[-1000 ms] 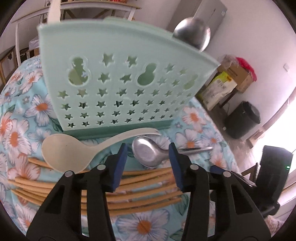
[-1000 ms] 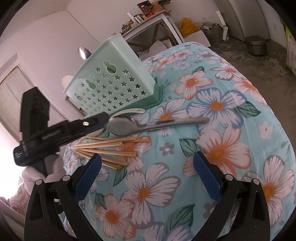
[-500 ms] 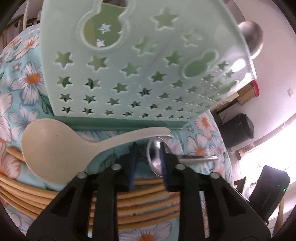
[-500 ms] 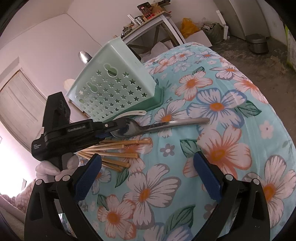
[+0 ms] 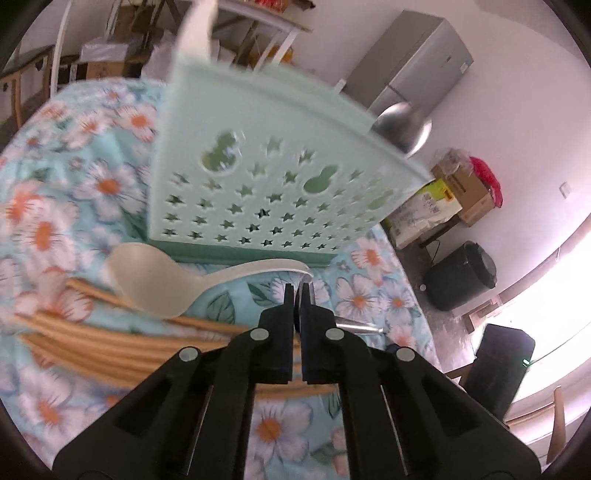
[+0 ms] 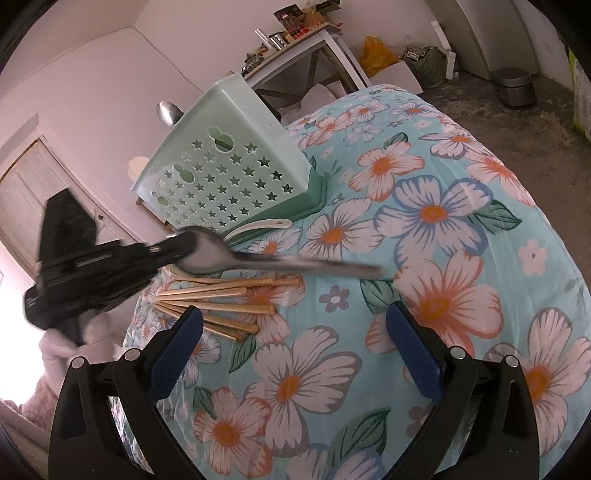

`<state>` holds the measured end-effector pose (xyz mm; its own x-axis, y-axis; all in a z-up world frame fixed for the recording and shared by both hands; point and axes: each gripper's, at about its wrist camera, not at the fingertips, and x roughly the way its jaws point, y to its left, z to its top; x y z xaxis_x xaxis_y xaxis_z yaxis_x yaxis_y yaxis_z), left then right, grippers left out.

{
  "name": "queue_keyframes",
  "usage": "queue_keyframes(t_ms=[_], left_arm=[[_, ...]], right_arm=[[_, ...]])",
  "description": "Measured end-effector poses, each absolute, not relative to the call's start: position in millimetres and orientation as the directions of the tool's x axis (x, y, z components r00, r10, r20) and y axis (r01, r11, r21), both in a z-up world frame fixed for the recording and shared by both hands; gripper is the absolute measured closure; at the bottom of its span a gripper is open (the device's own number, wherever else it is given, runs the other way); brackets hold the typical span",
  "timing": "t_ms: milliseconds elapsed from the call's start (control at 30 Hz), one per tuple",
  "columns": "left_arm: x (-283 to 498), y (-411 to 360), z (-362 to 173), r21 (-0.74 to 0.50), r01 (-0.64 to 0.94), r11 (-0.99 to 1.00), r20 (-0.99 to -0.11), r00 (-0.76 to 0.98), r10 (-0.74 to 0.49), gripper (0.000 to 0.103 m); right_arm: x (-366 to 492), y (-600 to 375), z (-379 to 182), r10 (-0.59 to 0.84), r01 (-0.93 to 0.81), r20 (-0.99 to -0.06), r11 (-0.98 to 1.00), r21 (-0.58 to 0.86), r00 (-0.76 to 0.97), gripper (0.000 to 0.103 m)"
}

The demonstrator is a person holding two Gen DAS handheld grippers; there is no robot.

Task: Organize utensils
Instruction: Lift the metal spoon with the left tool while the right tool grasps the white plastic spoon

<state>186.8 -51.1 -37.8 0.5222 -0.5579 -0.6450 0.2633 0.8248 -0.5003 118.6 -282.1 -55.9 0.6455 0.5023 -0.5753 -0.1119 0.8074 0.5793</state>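
My left gripper [image 5: 296, 291] is shut on the bowl of a metal spoon [image 6: 258, 258] and holds it just above the cloth; in the left wrist view only a bit of its handle [image 5: 356, 325] shows. The mint green star-cut utensil holder [image 5: 273, 177] stands behind, with another metal spoon [image 5: 400, 127] and a white utensil [image 5: 195, 29] in it. A white plastic spoon [image 5: 159, 282] and several wooden chopsticks [image 6: 221, 295] lie in front of the holder. My right gripper [image 6: 295, 354] is open and empty above the cloth.
The table has a floral turquoise cloth [image 6: 424, 240] and drops off at its right edge. A black bin [image 5: 461, 273] and cardboard boxes [image 5: 458, 192] stand on the floor beyond. A cluttered white side table [image 6: 303, 40] is at the back.
My left gripper closed on the metal spoon's bowl and lifted it, pulling back from the holder. The spoon is blurred with motion. The right gripper has stayed put.
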Motion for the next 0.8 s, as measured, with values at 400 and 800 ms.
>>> queue_keyframes(t_ms=[400, 800], left_arm=[[105, 60, 22, -0.469, 0.159, 0.869, -0.518, 0.748, -0.416, 0.101], [72, 149, 38, -0.503, 0.009, 0.864, -0.416, 0.874, -0.251, 0.101]], right_arm=[[123, -269, -49, 0.443, -0.099, -0.663, 0.867, 0.489, 0.603, 0.006], [139, -159, 26, 0.385, -0.410, -0.633, 0.905, 0.116, 0.671, 0.029]])
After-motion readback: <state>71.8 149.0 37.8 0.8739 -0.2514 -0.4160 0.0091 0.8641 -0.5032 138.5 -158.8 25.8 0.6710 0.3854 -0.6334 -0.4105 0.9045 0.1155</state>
